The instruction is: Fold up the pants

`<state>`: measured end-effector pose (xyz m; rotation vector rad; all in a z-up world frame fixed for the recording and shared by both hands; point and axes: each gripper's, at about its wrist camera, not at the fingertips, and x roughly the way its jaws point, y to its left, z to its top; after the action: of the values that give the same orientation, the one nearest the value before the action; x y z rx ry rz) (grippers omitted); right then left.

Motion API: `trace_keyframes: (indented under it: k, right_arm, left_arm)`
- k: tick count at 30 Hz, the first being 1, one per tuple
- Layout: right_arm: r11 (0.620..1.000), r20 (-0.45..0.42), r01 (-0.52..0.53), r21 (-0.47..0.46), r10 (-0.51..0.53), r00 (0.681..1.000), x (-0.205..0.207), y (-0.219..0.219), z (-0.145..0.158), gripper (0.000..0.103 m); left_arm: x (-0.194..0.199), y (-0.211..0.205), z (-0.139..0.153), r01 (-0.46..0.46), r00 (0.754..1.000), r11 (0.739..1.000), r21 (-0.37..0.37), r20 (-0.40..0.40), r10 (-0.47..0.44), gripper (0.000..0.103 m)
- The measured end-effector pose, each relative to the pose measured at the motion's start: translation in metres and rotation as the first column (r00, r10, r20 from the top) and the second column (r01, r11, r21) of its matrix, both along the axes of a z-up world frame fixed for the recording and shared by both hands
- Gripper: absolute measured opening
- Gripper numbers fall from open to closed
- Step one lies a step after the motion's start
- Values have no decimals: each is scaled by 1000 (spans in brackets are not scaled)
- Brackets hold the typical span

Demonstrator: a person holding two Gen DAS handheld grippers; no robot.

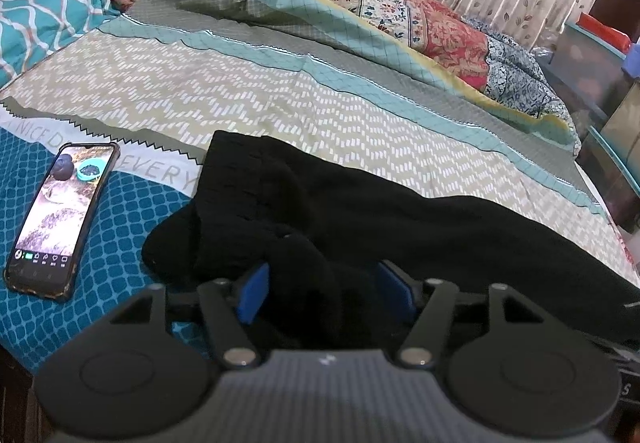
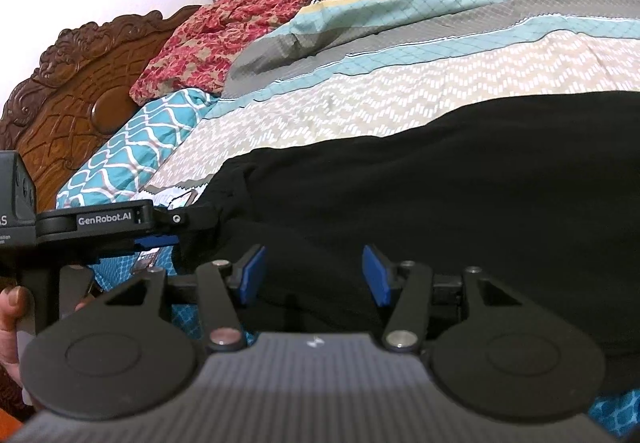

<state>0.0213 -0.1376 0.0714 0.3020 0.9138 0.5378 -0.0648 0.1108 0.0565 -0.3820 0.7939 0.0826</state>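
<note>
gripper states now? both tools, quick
Left tool: open, jaws apart with a bunched fold of the black pants between them.
Right tool: open over the pants, gripping nothing.

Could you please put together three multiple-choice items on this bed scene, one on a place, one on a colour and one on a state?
1. Where does the phone lie in the left wrist view?
A. To the left of the black pants, on the bedsheet
B. On top of the pants
C. On the headboard

2. What colour are the pads on the fingers of the right gripper?
A. Red
B. Blue
C. White

3. How is the phone's screen?
A. Dark and switched off
B. Lit, showing a picture
C. Face down on the bed

Answers:
1 A: the phone rests on the teal part of the sheet, apart from the pants' left edge.
2 B: both pads show blue against the black cloth.
3 B: the screen faces up with an image and a row of icons.
</note>
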Motion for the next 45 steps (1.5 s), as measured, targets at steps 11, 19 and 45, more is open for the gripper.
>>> trace_keyframes:
  k: [11,19,45]
  right_arm:
    - [1000,0,13,16,-13,1000,0,-8,0,56]
    - [999,9,23,25,-23,1000,-2,-10,3,56]
    - [999,17,35,32,-36,999,-4,-13,5,56]
  left_arm:
    - [6,-5,-1,4,1000,1000,21,-17,-4,63]
    - [9,-7,-3,9,1000,999,38,-27,-8,62]
    - [8,-3,-4,10,1000,1000,8,-23,-10,38]
